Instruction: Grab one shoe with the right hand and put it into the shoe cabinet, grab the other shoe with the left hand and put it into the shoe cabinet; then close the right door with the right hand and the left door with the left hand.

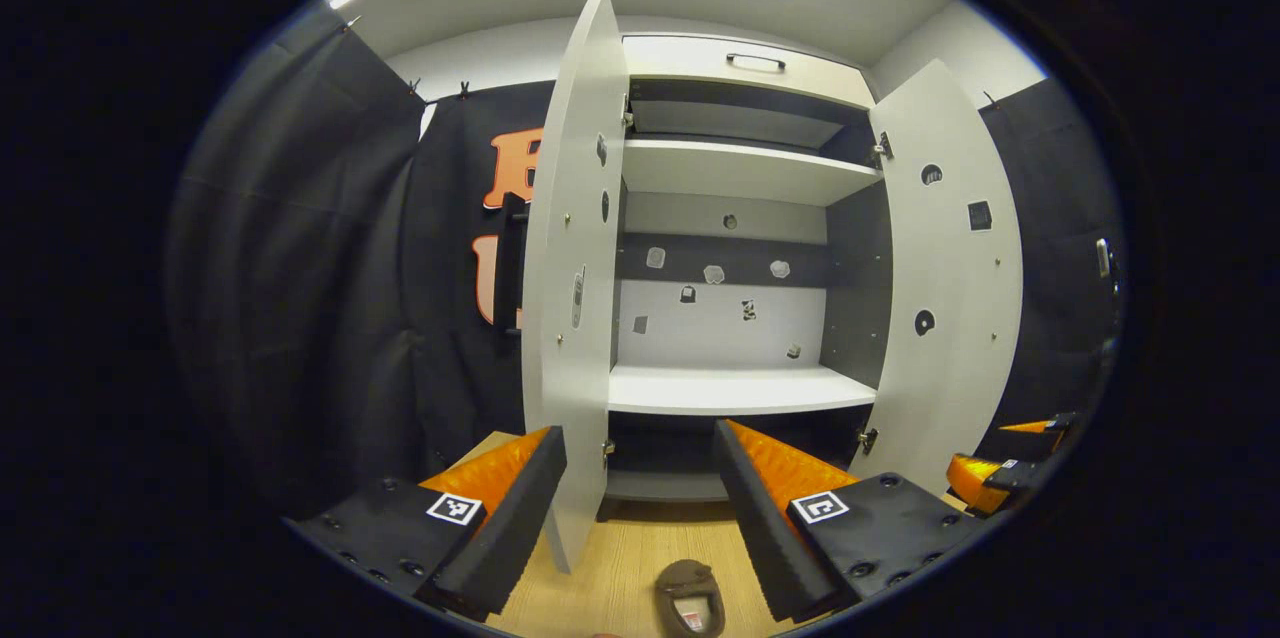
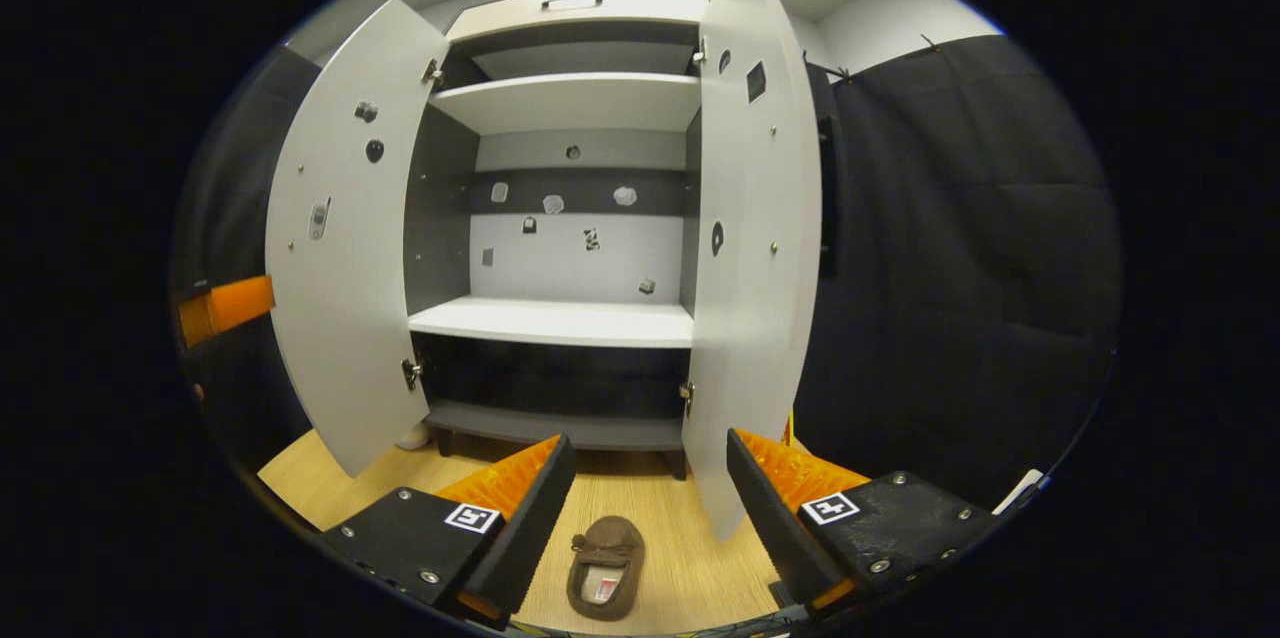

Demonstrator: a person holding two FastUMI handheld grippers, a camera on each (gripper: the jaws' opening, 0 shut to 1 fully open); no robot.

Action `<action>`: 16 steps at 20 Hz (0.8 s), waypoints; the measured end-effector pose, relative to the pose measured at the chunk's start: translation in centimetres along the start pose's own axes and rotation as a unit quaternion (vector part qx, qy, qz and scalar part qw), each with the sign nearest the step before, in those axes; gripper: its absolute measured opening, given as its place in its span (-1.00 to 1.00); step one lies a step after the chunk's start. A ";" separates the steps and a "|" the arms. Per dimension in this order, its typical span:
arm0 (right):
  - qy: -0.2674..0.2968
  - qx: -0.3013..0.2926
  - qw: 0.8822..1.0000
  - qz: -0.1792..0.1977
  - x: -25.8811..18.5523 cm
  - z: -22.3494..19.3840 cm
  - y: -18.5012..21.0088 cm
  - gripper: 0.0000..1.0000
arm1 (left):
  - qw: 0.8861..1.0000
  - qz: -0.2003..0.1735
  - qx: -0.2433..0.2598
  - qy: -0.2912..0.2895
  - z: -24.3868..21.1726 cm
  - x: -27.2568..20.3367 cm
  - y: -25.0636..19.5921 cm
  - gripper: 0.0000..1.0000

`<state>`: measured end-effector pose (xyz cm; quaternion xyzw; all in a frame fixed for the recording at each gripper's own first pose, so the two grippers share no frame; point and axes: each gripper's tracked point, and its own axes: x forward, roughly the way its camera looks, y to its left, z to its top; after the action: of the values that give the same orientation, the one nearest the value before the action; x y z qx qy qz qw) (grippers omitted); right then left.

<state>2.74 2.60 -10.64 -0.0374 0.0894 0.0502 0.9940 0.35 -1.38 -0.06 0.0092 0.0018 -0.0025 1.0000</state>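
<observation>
My right gripper (image 2: 645, 488) hangs with its fingers spread wide and nothing between them. Just past them a small brown slipper-style shoe (image 2: 604, 566) lies flat on the pale wooden floor (image 2: 690, 558), toe pointing towards the cabinet. My left gripper (image 1: 640, 478) is likewise released and bare; below it a second brown shoe (image 1: 690, 598) shows, its heel cut off by the edge of the left gripper view, so I cannot make out its whole shape. Farther off stands the white shoe cabinet (image 2: 560, 318) with both doors swung open: left door (image 1: 570, 298), right door (image 2: 755, 248). Its lowest compartment is dark and hard to read. The small marks on its back panel are too tiny to identify.
</observation>
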 end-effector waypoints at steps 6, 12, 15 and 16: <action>0.096 0.018 0.995 0.011 3.5 -9.9 1.6 0.89 | 1.000 0.011 0.005 0.007 -0.7 0.0 1.7 0.94; 0.196 0.021 0.980 -0.003 5.5 -19.7 1.6 0.87 | 1.000 0.023 0.012 0.017 -1.4 -0.2 3.4 0.94; 0.234 0.029 0.972 -0.009 6.2 -23.0 1.8 0.78 | 0.999 0.027 0.016 0.023 -1.8 -0.2 4.1 0.89; 0.245 0.035 0.969 -0.011 6.4 -23.9 1.8 0.72 | 0.999 0.029 0.018 0.026 -1.9 -0.3 4.4 0.94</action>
<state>4.62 2.95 -35.39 -0.0151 0.3311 0.0258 0.9431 0.09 3.11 -1.92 0.0270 0.0276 0.0271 0.9989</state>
